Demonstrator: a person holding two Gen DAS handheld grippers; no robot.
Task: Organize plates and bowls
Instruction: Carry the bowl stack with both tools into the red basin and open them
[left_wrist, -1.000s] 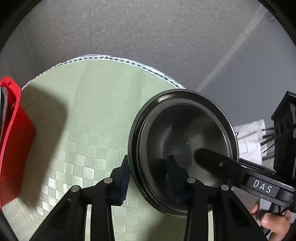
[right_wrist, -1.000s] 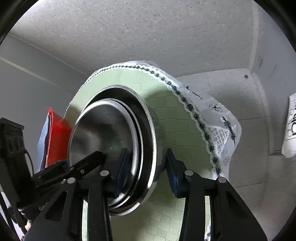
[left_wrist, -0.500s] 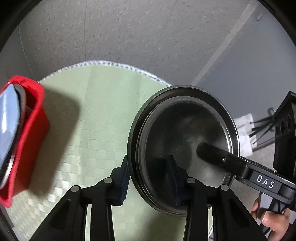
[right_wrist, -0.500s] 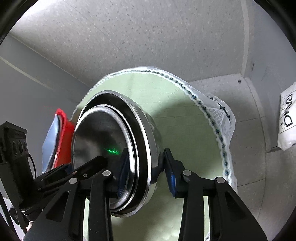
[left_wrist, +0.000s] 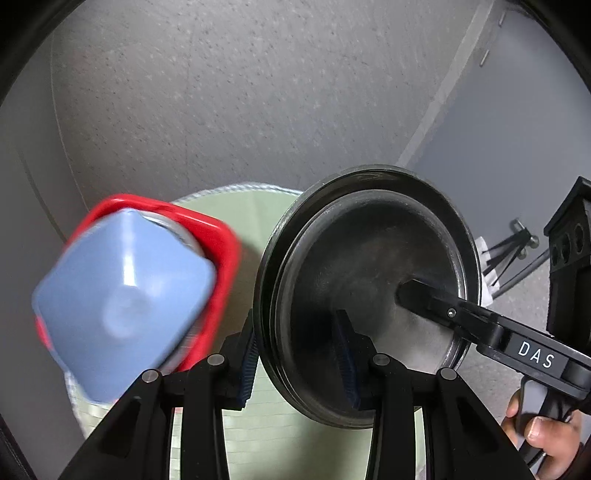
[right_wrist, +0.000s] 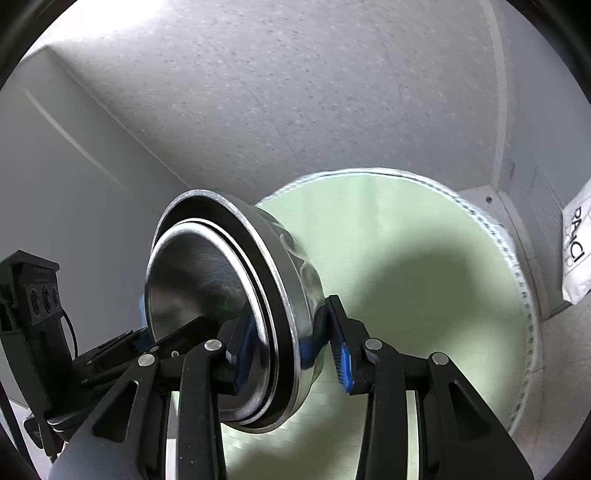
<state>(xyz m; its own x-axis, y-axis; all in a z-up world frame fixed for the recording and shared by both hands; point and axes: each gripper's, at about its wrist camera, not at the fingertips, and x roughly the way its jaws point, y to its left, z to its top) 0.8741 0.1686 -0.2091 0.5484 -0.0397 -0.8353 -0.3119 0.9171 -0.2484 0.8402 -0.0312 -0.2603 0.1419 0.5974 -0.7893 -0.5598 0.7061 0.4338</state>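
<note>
Both the left gripper (left_wrist: 299, 360) and right gripper (right_wrist: 291, 350) clamp the nested steel bowls (left_wrist: 369, 306), the red basket (left_wrist: 218, 236) lying leftward.

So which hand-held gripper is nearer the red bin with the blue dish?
Left. The left hand-held gripper sits just right of the red bin, clamping the steel bowls. The right hand-held gripper grips their far rim.
</note>
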